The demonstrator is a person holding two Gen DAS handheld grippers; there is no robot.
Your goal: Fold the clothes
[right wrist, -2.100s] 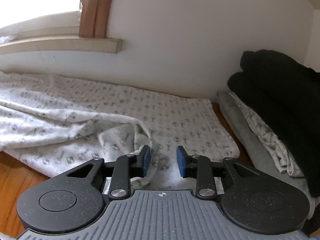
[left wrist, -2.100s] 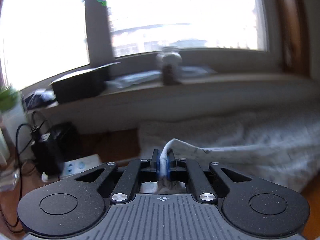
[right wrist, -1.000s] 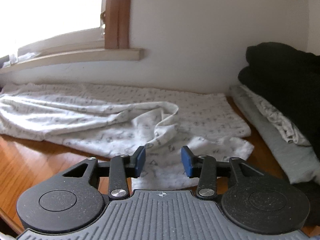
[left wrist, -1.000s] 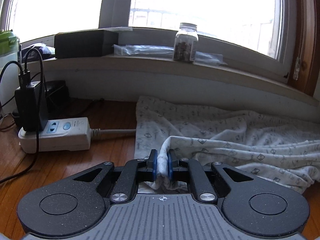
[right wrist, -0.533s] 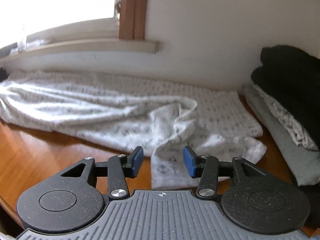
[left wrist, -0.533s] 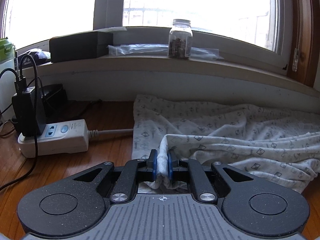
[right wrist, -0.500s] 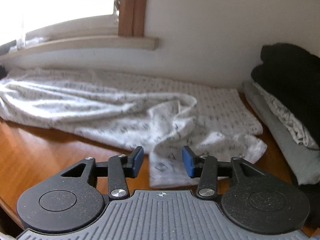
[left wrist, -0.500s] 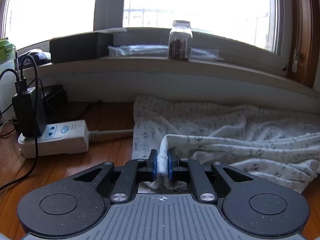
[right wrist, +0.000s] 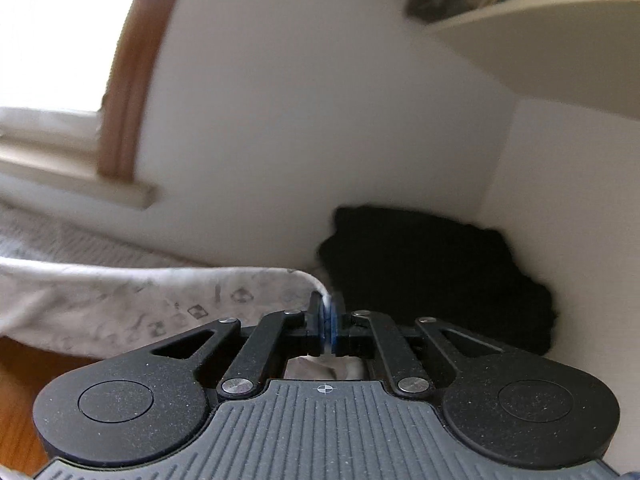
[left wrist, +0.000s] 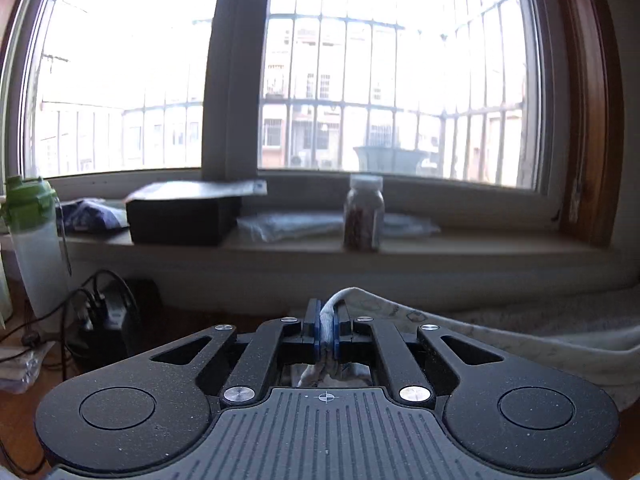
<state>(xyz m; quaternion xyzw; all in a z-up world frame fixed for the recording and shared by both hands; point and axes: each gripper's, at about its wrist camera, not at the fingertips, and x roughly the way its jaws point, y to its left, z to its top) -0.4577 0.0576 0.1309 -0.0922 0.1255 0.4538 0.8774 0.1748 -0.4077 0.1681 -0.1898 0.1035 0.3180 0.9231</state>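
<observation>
Left gripper: pads closed tight on a bunched edge of the white patterned garment, which trails away to the right and sags toward the wooden tabletop below the window sill. Right gripper: jaws pinched shut on a thin edge of the same garment, cloth running off to the left. So the held edge spans left to right between the two grippers, long axis roughly parallel to the far wall; the middle probably hangs slack, though motion blur hides it. Dark clothes pile lies beyond the right gripper, at far right.
</observation>
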